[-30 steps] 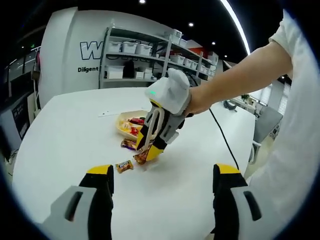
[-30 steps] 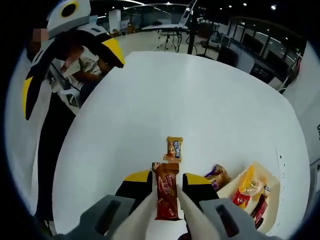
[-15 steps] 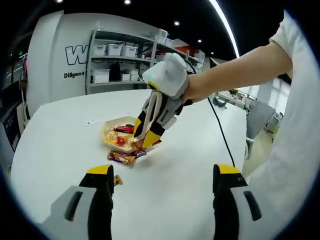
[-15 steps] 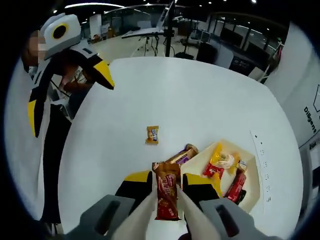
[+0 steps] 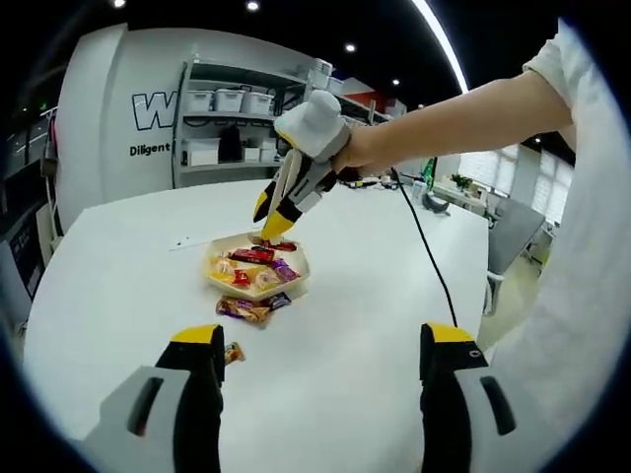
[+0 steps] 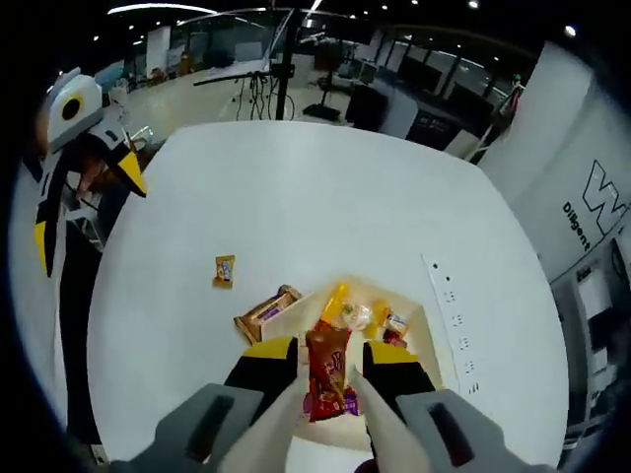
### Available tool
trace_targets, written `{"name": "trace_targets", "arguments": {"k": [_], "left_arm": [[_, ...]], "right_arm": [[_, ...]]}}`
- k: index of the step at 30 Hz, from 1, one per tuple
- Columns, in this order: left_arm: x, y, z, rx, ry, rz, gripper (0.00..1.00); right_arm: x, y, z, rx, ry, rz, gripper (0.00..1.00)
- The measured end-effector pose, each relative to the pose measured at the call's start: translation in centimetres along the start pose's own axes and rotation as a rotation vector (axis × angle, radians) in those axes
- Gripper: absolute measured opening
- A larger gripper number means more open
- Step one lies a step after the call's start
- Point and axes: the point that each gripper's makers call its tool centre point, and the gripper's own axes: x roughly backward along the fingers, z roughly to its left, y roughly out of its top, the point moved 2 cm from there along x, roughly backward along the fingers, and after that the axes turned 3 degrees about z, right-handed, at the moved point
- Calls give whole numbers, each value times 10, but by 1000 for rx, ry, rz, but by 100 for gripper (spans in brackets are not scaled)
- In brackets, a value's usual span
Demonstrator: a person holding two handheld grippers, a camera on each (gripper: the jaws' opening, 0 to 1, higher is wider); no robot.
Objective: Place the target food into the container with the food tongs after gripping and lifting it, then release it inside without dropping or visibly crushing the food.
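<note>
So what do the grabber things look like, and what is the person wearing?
Each gripper has two grey jaws with yellow-and-black tips. The right gripper has a white rounded body and a black cable trailing behind it. The person wears a white short sleeve.

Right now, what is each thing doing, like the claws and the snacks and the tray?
Right claw: shut on the red snack bar, held above the tray.
Red snack bar: gripped, not released.
Tray: on the table, holding several snacks.
Brown snack: lying on the table beside the tray.
Small orange snack: lying alone on the table.
Left claw: open, empty.
</note>
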Motion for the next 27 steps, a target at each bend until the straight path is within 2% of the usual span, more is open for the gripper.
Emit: {"name": "trace_targets", "arguments": {"k": [4,9,15,27], "left_arm": [[4,-1,1,6,11,-3,79],[4,-3,1,8,14,-8,79],[7,-4,-1,12,21,-12,79],[15,-9,-3,26,38,-12,78]], "right_arm": [[5,7,-8,-7,-13,-16,21],[8,13,-5,12,-17,-24,20],[3,14,9,30,13,-27,20],[-19,24,52,35,81,-54,21]]}}
